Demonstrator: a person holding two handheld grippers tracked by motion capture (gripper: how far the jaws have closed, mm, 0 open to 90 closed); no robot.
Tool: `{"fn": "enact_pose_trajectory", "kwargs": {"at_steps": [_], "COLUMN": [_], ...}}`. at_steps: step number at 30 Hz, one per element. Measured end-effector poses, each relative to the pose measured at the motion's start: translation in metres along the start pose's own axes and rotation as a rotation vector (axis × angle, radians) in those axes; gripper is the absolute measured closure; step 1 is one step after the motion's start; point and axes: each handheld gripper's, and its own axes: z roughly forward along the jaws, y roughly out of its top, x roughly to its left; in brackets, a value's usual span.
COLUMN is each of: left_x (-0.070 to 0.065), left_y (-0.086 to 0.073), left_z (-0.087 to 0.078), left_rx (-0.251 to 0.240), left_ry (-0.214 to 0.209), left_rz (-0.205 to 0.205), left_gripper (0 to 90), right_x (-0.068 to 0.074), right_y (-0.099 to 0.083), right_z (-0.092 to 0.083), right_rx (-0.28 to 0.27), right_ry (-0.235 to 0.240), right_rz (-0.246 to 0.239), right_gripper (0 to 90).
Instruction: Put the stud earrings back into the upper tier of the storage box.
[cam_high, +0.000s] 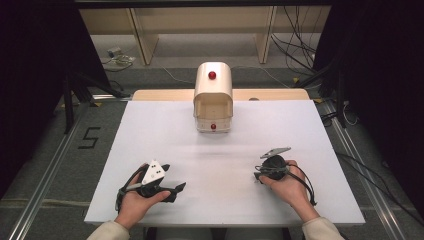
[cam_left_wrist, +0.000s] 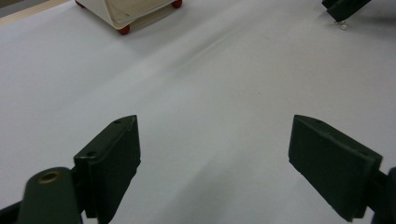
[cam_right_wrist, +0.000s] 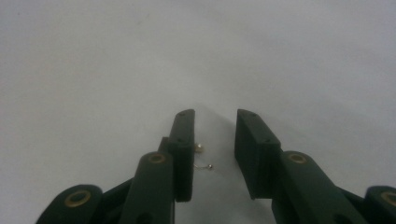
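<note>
Right hand-held gripper (cam_right_wrist: 214, 140) half hides tiny pearl earring (cam_right_wrist: 200, 150).

Lab: floor rails (cam_high: 45, 172), loose cables (cam_high: 295, 40), test table (cam_high: 150, 125)

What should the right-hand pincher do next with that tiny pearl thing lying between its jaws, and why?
Probably close a little further. In the right gripper view the right gripper stands over the white table with the small pearl earring lying between its jaws, close to one pad, and a clear gap remains to the other pad. Closing slowly should pinch it; whether the near pad already touches it I cannot tell.
</note>
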Motion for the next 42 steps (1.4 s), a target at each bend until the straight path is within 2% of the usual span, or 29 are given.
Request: {"fn": "enact_pose_trajectory", "kwargs": {"at_steps": [8,19,23,32,37,42], "left_x": [0.000,0.000,0.000,0.000,0.000,0.000], "left_y": [0.000,0.000,0.000,0.000,0.000,0.000], "left_z": [0.000,0.000,0.000,0.000,0.001,0.000], "left_rx": [0.001,-0.002,0.001,0.001,0.001,0.007], "left_ry": [0.001,0.000,-0.001,-0.002,-0.002,-0.005], "left_rz": [-0.001,-0.001,-0.001,0.001,0.002,0.007], "left_gripper": [16.4,16.4,16.4,16.4,16.4,16.4], "right_x": [-0.005,-0.003,-0.002,0.001,0.001,0.000], "right_y": [0.001,-0.001,0.001,0.009,0.012,0.019], "right_z": [-0.008,-0.006,-0.004,-0.003,-0.001,0.002], "right_rx": [-0.006,0.068,0.081,0.137,0.162,0.210], "right_ry": [0.002,0.013,0.005,0.006,0.012,0.027], "right_rz": [0.015,0.008,-0.012,-0.119,-0.116,-0.103], "right_gripper": [71.3,73.2,73.9,74.4,75.7,79.8]}}
